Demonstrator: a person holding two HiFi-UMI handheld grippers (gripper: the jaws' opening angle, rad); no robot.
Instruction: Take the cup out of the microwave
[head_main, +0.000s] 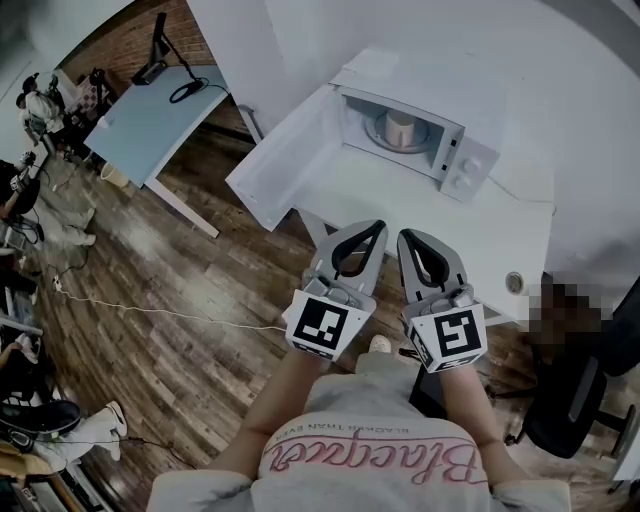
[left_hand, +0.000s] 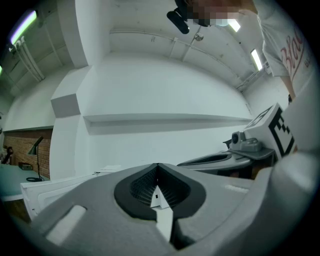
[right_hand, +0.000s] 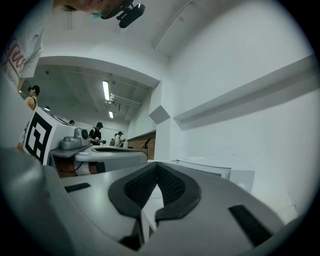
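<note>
A pale cup (head_main: 400, 128) stands on the turntable inside the white microwave (head_main: 470, 165), whose door (head_main: 285, 165) hangs open to the left. The microwave sits on a white table (head_main: 500, 235). Both grippers are held side by side in front of the table's near edge, well short of the cup and pointing toward the microwave. My left gripper (head_main: 378, 229) (left_hand: 158, 166) is shut with nothing in it. My right gripper (right_hand: 157, 165) (head_main: 405, 238) is also shut and empty. Neither gripper view shows the cup.
A light blue desk (head_main: 150, 120) with a black lamp stands at the far left on the wooden floor. A black chair (head_main: 575, 400) sits at the right, next to the table. A small round object (head_main: 514, 283) lies by the table's near edge. People stand at the left.
</note>
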